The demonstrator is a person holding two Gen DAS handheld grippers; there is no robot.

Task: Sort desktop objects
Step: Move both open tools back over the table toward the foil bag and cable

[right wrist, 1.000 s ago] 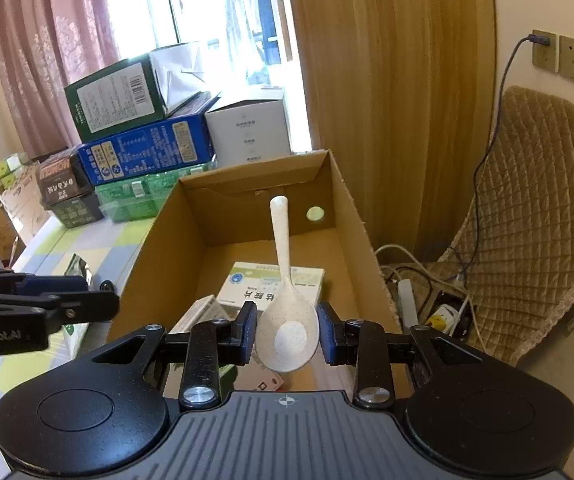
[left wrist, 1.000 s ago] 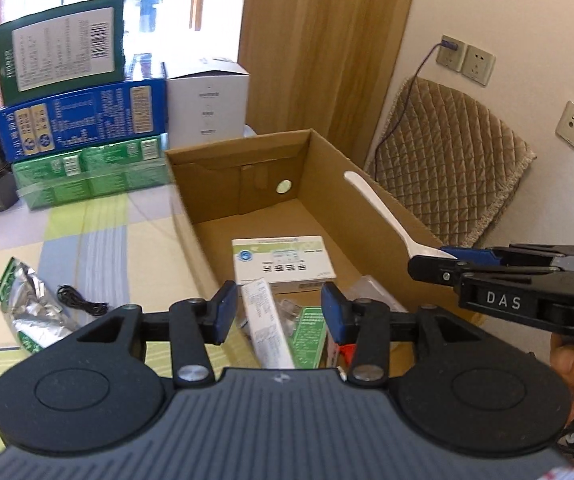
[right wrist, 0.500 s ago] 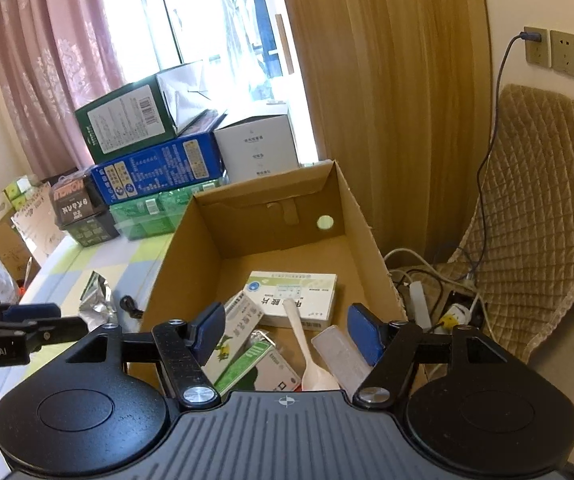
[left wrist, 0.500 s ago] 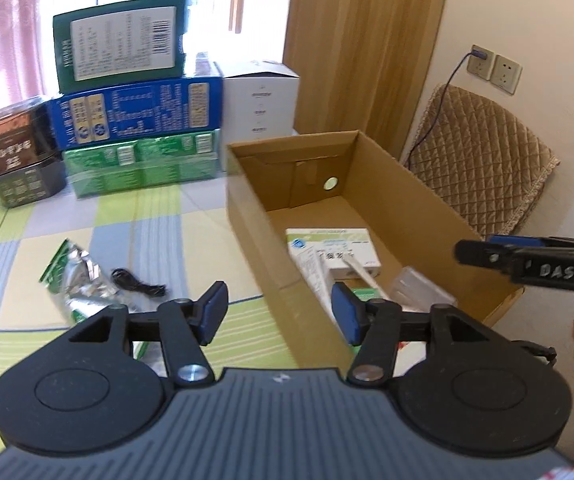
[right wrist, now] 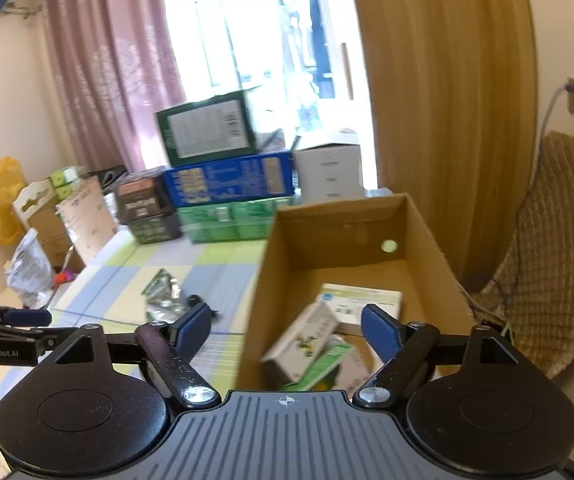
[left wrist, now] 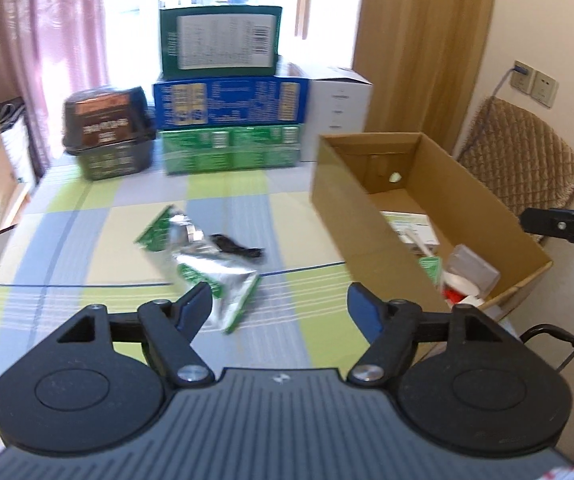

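On the counter (left wrist: pixel 87 240), at twelve o'clock just ahead of the empty left tool (left wrist: pixel 279 308), whose jaws have just been spread like those of the right tool (right wrist: pixel 287 330), the foil sachets (left wrist: pixel 203 264) are judged light, crinkly and slippery, best pinched at an edge

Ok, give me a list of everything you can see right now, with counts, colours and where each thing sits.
cardboard box: 1, brown, table's right side, open
medicine boxes: several, white and green, inside the cardboard box
foil packets: 2, silver-green, on the tablecloth
black cable: 1, beside the packets
stacked cartons: 3, green, blue, green, far edge
white box: 1, right of the stack
left hand-held gripper: open, empty
right hand-held gripper: open, empty
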